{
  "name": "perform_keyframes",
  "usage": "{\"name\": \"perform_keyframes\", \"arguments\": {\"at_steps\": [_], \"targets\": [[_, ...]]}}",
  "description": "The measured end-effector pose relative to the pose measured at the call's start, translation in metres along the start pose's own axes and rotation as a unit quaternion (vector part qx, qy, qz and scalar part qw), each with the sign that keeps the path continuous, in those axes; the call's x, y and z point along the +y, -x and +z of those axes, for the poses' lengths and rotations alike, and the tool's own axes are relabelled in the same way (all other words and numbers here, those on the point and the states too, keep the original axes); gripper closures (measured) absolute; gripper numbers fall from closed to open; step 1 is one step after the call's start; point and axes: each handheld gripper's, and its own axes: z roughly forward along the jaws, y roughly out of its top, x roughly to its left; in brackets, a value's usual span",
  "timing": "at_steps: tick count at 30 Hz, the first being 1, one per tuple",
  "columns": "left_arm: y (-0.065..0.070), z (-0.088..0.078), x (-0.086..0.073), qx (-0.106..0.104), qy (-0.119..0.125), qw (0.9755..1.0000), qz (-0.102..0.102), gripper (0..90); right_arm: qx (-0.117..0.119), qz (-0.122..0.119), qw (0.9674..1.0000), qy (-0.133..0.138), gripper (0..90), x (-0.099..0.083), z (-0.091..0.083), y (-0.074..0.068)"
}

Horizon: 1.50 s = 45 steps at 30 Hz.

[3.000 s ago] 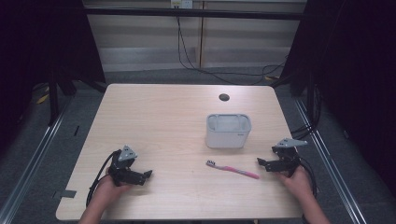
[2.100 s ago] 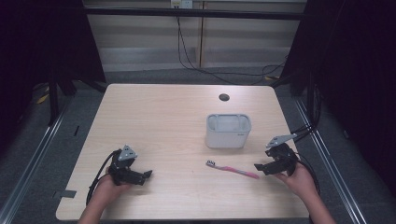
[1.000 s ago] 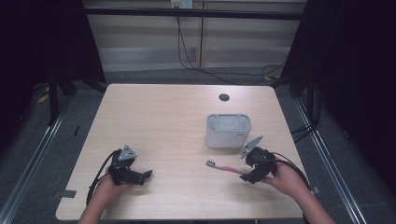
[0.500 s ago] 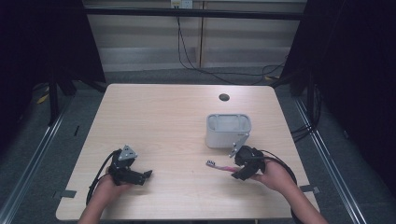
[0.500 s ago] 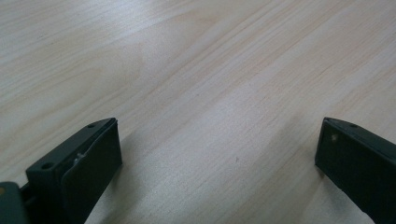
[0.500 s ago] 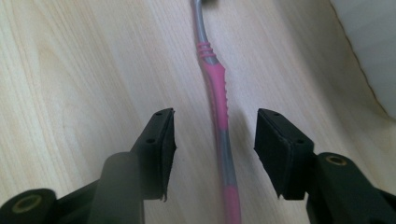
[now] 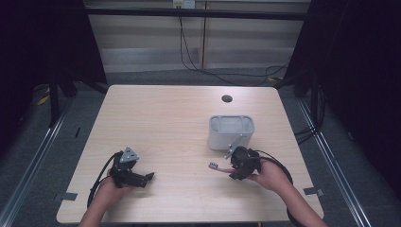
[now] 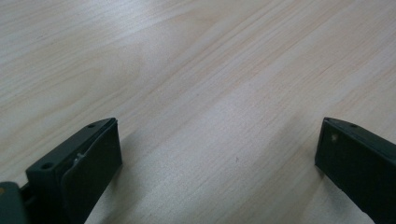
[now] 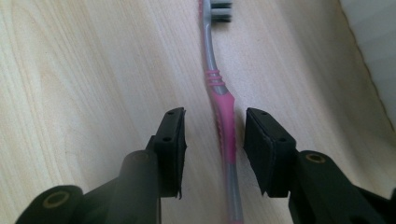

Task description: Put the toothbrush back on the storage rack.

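Resting on the worktop (image 7: 179, 118) near its front-left corner, the left gripper (image 7: 142, 178) sits in the person's left hand (image 7: 109, 187), w/ its cable looping off to the left & the grey three-cornered plate on top. Its fingers (image 8: 93, 154) stand wide apart in the left gripper view, nothing between them but bare pale wood grain, tips close to the surface.

Moving right, the middle of the worktop is plain wood; a small dark round spot (image 7: 227, 98) lies near the far edge. A light grey rectangular container (image 7: 231, 132) stands right of centre, open side up.

Just in front of the container lies a toothbrush (image 7: 216, 166), pink & grey handle, bristle head pointing left in the high view, flat on the wood. The right gripper (image 7: 236, 170), held in the right hand (image 7: 269, 174), is over the handle end, close to the container's front wall. In the right gripper view its fingers (image 9: 172, 140) straddle the pink part of the handle (image 9: 225, 121), one each side; they've just been closing in, yet a sliver of wood is visible on both sides, so pads aren't pressing on it – partly open, not gripping. Brush head (image 9: 221, 10) lies ahead of the tips, container edge at far right of that view
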Motion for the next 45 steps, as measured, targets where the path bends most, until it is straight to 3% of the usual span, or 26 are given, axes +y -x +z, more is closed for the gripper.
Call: {"name": "perform_keyframes", "arguments": {"at_steps": [15,19,29,30,34,38,45], "targets": [[0.0,0.0,0.0,0.0,0.0,1.0,0.0,0.1,0.0,-0.009,0.9999,-0.008,63.0,0.0063,0.0076,-0.0013],[0.0,0.0,0.0,0.0,0.0,1.0,0.0,0.1,0.001,0.002,1.0,-0.007,64.3,0.0061,0.0081,-0.001],[0.0,0.0,0.0,0.0,0.0,1.0,0.0,0.0,0.007,-0.001,0.9999,-0.013,79.1,0.0072,0.0079,-0.0012],[0.0,0.0,0.0,0.0,0.0,1.0,0.0,0.0,0.008,0.008,0.9998,-0.015,79.6,0.0073,0.0077,-0.0015],[0.0,0.0,0.0,0.0,0.0,1.0,0.0,0.0,0.006,0.003,0.9999,-0.012,80.0,0.0068,0.0077,-0.0018],[0.0001,0.0,0.0,0.0,0.0,1.0,0.0,0.1,0.015,0.028,0.9995,-0.002,80.5,0.0043,0.0072,-0.0001],[0.0,0.0,0.0,0.0,0.0,1.0,0.0,0.0,0.012,0.031,0.9994,-0.002,80.6,0.0037,0.0069,-0.0002]]}}
